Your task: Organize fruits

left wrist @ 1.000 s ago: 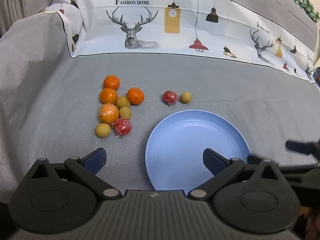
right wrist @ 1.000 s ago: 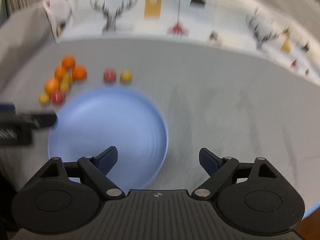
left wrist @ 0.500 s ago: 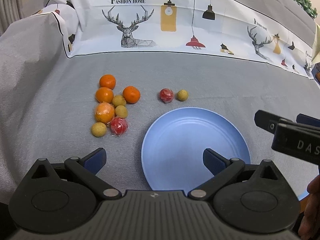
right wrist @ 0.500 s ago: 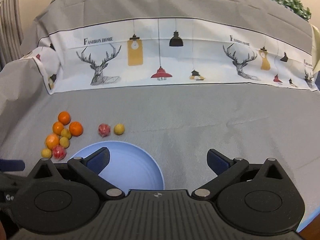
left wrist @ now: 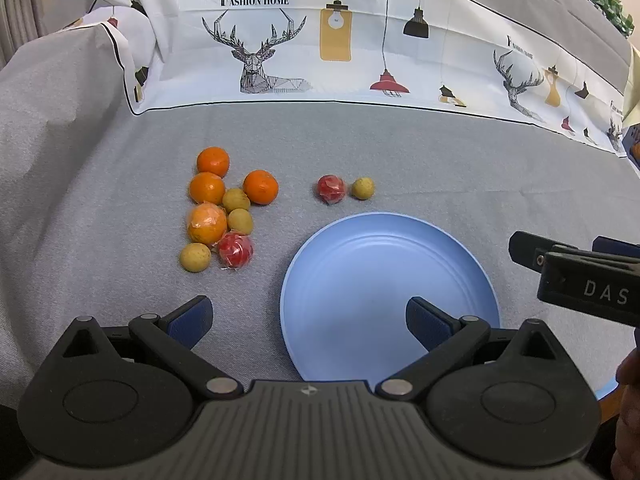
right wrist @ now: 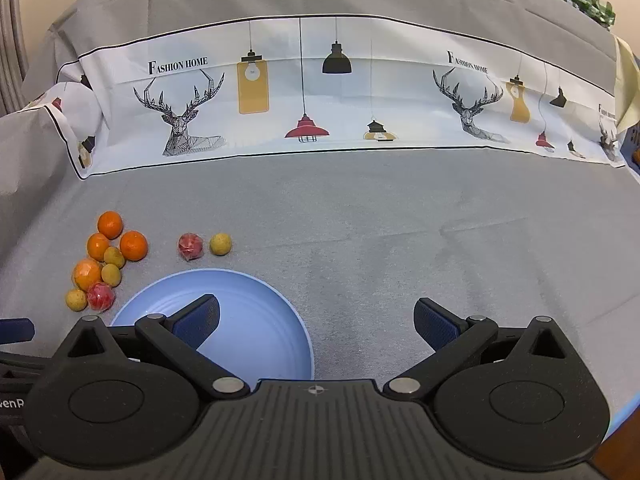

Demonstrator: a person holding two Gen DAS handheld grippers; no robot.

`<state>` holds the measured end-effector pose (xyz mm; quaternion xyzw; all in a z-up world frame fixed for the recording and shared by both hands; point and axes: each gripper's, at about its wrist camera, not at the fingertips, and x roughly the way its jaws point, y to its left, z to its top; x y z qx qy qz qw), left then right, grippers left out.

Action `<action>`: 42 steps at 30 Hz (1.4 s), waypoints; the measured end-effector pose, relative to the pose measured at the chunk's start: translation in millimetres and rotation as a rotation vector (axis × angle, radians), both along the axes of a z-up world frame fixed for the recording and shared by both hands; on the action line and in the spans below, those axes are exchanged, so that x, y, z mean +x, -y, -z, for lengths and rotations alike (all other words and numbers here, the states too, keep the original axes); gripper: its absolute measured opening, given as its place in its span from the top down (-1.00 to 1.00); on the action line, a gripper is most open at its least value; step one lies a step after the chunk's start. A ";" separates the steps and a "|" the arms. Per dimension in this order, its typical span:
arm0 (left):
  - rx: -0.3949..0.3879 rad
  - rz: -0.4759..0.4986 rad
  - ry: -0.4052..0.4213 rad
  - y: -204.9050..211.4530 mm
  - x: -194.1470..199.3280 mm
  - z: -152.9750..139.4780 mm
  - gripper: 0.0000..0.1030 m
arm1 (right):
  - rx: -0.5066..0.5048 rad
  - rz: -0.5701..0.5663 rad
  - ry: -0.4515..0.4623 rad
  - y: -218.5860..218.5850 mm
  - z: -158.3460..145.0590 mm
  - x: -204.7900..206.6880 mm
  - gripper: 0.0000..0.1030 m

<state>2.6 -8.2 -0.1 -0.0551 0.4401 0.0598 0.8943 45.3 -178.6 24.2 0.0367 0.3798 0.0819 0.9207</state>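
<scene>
— Grey cloth (right wrist: 400, 240) covers the whole table, and a white printed banner with deer heads and hanging lamps (left wrist: 340, 52) runs along its far edge. What sits on it?

— One round pale-blue plastic plate (left wrist: 390, 280) near the front edge, with nothing in it. Every fruit lies on the cloth beyond it, toward the far left.

— How are they grouped?

— A tight cluster of eight: four glossy orange mandarins (left wrist: 213, 161), one of them in clear film (left wrist: 207, 224), three small tan round fruits (left wrist: 240, 221), and a red ball-shaped fruit in crinkly wrap (left wrist: 236, 250) at the cluster's near side. A second red wrapped fruit (left wrist: 331, 189) and another tan one (left wrist: 363, 188) sit as a separate pair just past the plate's far rim. I judge the sorting has not yet begun.

— And the grippers?

— The left gripper (left wrist: 308, 316) hovers over the plate's left rim, fingers spread wide, nothing between them. The right gripper (right wrist: 316, 318) hangs over the plate's right side; its fingers have just been opening and now stand fully spread, empty too. Its black body pokes into the left camera's view from the right.

— Why held like that?

— Probably readying a reach: both stand apart from any fruit, and the left one is closer to the cluster.
</scene>
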 end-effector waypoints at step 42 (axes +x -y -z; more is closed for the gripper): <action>-0.030 0.208 0.291 -71.9 40.9 -36.2 0.53 | 0.280 -0.014 0.204 -0.7 -50.0 69.1 0.27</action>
